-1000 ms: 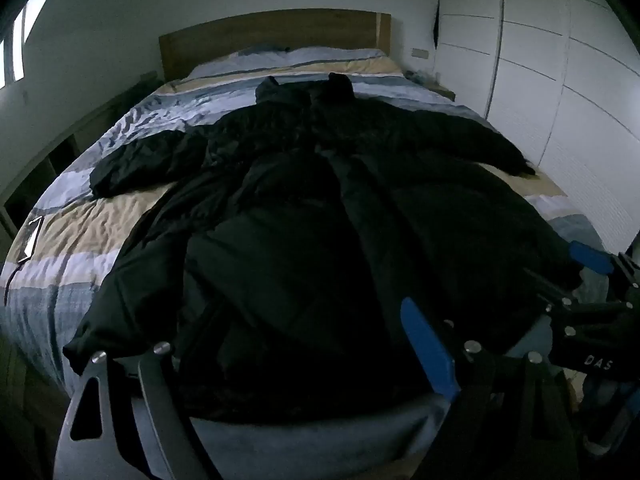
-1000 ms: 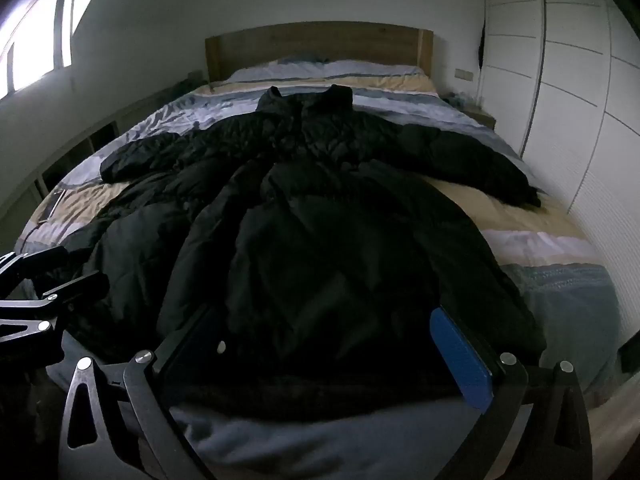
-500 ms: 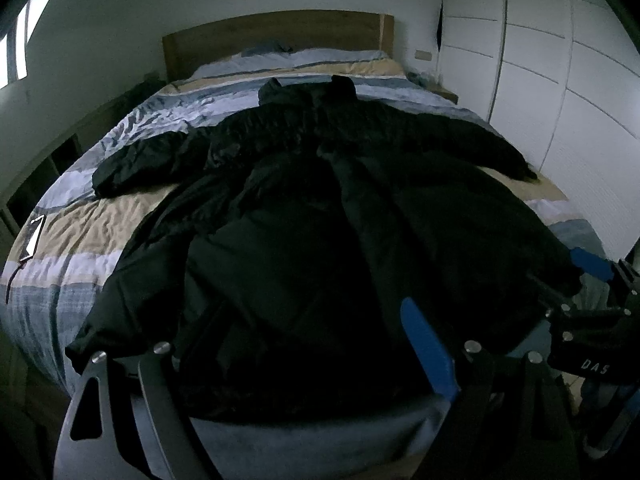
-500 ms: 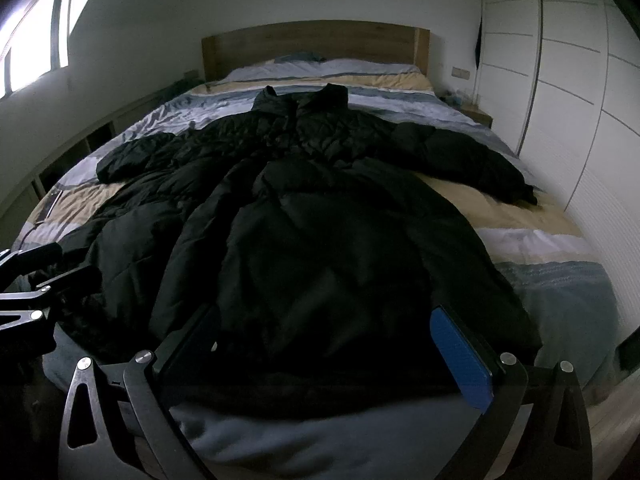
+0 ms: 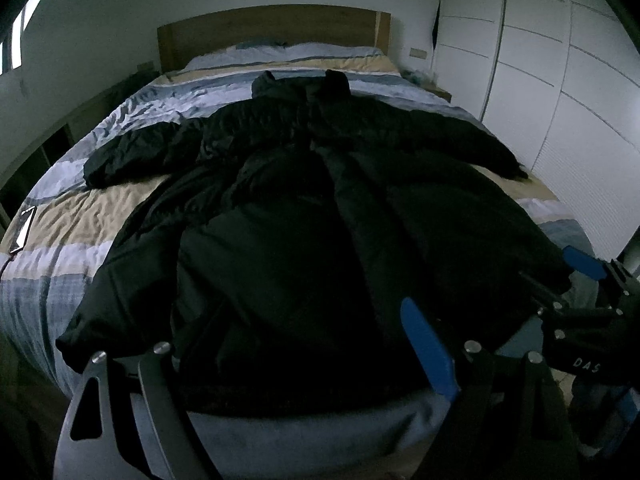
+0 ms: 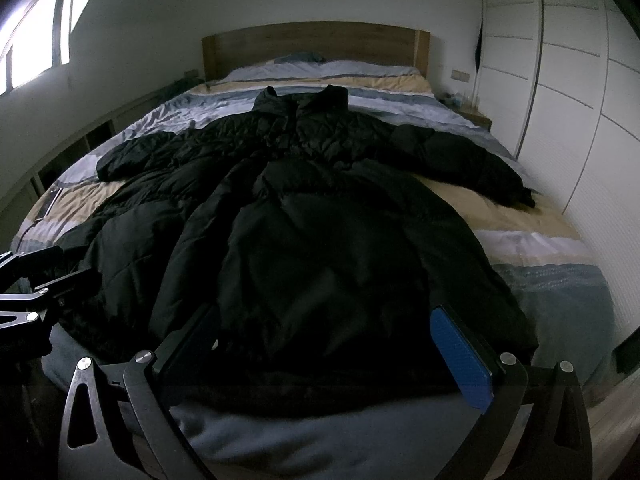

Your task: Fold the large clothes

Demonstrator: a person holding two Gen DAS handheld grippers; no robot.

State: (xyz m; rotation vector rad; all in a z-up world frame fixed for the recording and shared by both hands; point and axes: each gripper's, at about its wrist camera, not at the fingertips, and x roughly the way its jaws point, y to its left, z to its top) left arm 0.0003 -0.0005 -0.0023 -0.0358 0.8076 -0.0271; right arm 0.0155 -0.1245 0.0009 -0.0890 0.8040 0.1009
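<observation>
Nearest the left wrist camera, the left gripper [image 5: 304,354] hangs over the foot of the bed with its jaws spread wide and nothing between them; its blue pad [image 5: 430,346] shows on one finger, the other finger is dark against the cloth. The right gripper [image 6: 340,350] is likewise spread wide and empty over the same edge, one blue pad [image 6: 460,360] plain to see. Each tool shows in the other's view: the right gripper [image 5: 580,292] at the far right of the left view, the left gripper [image 6: 36,280] at the far left of the right view, both just beside the hem corners, though whether either touches the cloth cannot be told. Between and beyond them lies the black padded coat [image 6: 320,232], long and puffy, spread front-up along the bed [image 6: 552,280] with its hem [image 5: 304,392] at the foot end near the grippers and its collar [image 6: 302,98] toward the pillows. Both sleeves lie stretched outward, one [image 5: 132,150] to the left and one [image 6: 476,164] to the right, resting on the striped blue, beige and white duvet. A small flat object [image 5: 24,226] lies at the bed's left edge. Farther off stand the wooden headboard [image 6: 316,46], white wardrobe doors [image 6: 568,92] on the right and a bright window [image 6: 36,40] on the left.
</observation>
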